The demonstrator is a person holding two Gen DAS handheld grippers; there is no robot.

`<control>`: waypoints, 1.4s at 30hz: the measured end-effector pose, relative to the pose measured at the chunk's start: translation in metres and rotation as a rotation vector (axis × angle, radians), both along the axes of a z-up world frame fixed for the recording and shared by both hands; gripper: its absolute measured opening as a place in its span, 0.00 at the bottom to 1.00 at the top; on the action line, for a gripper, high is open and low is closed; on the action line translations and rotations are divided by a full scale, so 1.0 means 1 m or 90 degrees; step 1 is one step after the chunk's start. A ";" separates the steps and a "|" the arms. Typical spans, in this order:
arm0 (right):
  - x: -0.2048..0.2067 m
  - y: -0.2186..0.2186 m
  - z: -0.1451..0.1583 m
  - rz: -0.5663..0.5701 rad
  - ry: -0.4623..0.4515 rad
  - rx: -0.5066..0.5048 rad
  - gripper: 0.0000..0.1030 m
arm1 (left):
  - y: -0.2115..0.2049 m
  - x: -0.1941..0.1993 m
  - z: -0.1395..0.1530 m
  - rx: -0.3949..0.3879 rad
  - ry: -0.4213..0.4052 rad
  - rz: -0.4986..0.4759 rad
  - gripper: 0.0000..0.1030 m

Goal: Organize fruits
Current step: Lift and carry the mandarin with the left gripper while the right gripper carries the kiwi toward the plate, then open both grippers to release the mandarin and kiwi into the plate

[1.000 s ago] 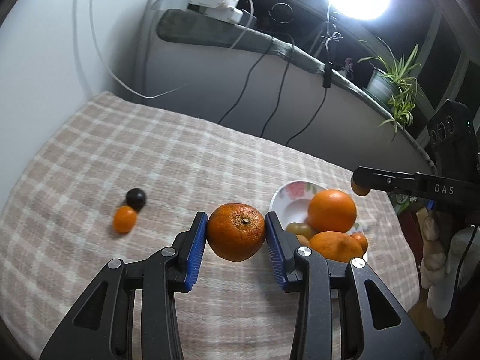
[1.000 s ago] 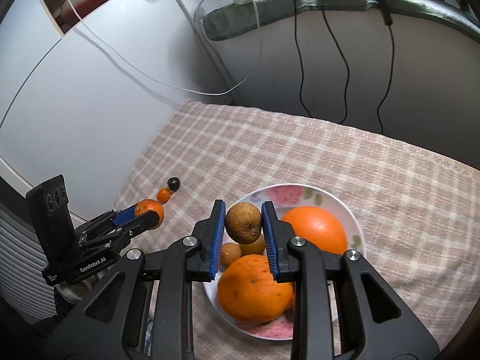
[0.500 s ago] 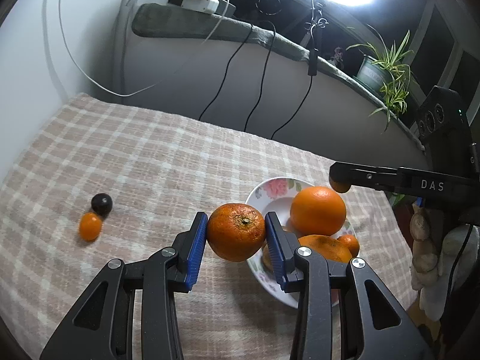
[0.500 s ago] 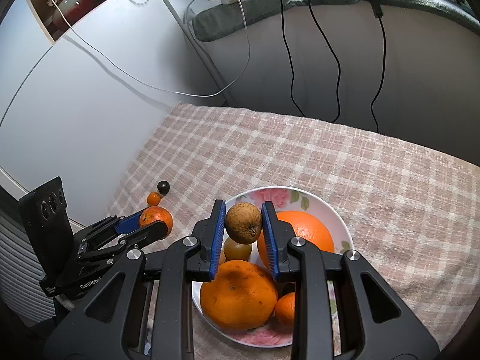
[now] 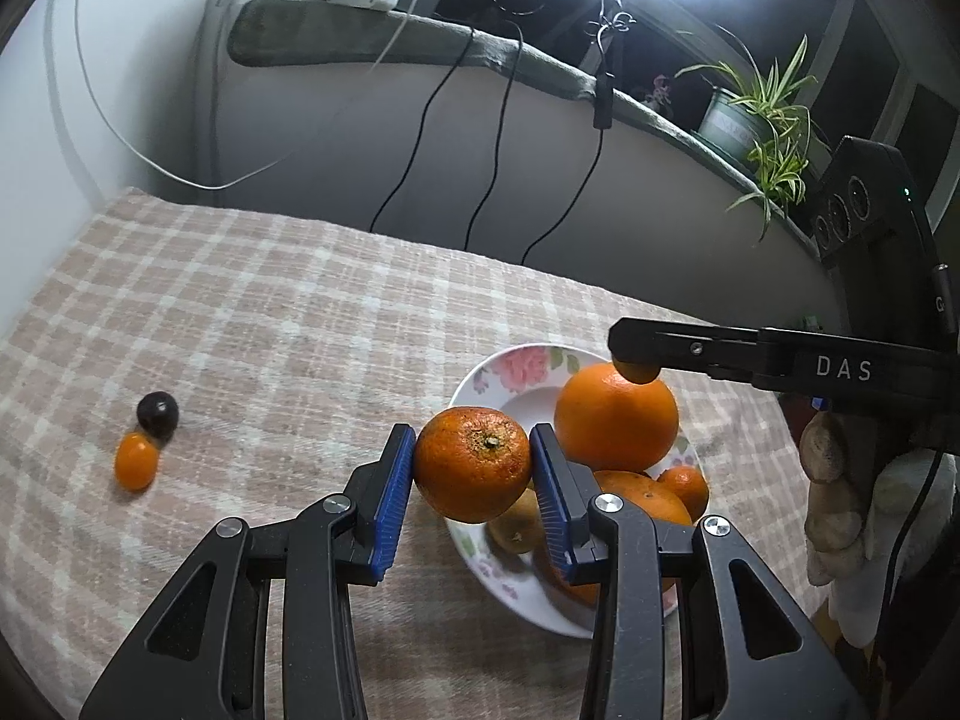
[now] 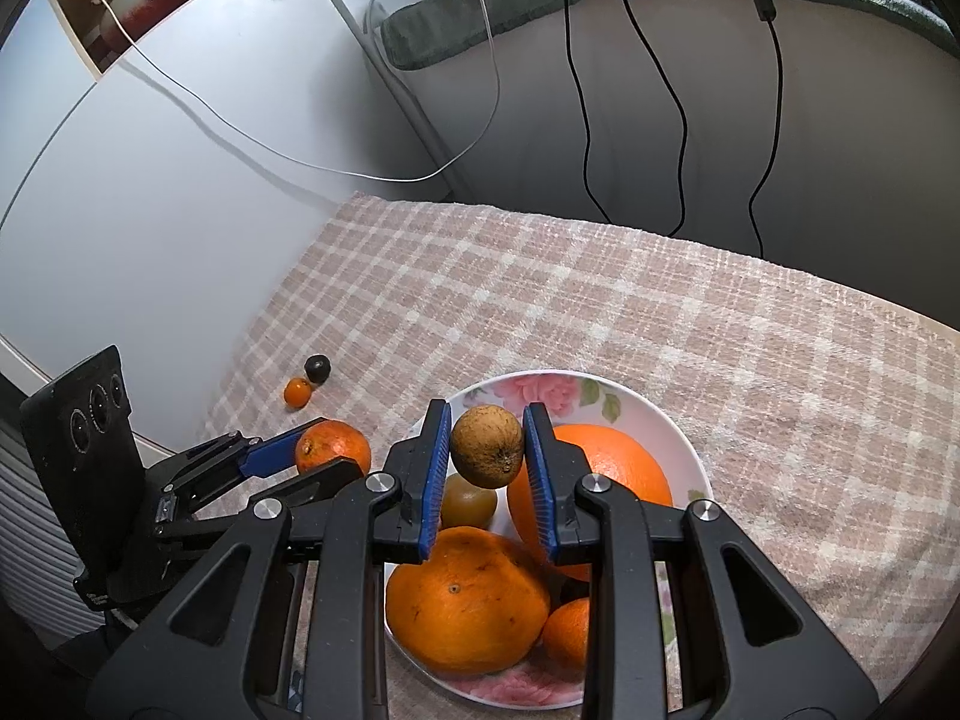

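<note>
The left gripper (image 5: 473,468) has its jaws clenched on a round orange mandarin with a green stem scar (image 5: 473,464), carried clear of the checked beige cloth on the counter (image 5: 288,324) at the near rim of the floral white plate (image 5: 516,360), probably so it can join the oranges piled there. The right gripper (image 6: 487,450) grasps a small brown wrinkled fruit (image 6: 486,446) above the same plate, apparently awaiting a gap, while a small orange kumquat (image 5: 136,461) and a dark round fruit (image 5: 158,414) lie touching, well apart on the cloth.

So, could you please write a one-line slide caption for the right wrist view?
Right gripper holds a small brown fruit above a floral plate of oranges.
</note>
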State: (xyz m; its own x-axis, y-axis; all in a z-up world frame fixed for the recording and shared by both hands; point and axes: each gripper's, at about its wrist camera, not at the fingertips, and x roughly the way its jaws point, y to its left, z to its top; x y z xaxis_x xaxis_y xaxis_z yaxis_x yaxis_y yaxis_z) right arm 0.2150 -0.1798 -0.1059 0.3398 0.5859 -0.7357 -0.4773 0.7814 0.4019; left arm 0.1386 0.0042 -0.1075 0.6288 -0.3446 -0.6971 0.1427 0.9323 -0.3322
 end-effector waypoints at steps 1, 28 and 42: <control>0.000 0.000 -0.001 0.000 0.000 -0.001 0.25 | -0.001 0.001 0.000 0.000 0.000 -0.002 0.36; -0.005 -0.004 0.000 -0.002 -0.008 -0.003 0.40 | -0.024 -0.001 0.004 0.005 -0.014 -0.044 0.46; -0.009 -0.007 0.013 -0.014 -0.041 0.003 0.70 | -0.031 -0.006 0.013 0.040 -0.038 -0.038 0.73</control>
State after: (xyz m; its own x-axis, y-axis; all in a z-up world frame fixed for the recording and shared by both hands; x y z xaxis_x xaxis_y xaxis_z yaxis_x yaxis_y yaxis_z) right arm 0.2058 -0.1867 -0.0926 0.3994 0.5810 -0.7092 -0.4851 0.7903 0.3743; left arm 0.1323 -0.0268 -0.0946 0.6498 -0.3393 -0.6802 0.2161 0.9404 -0.2627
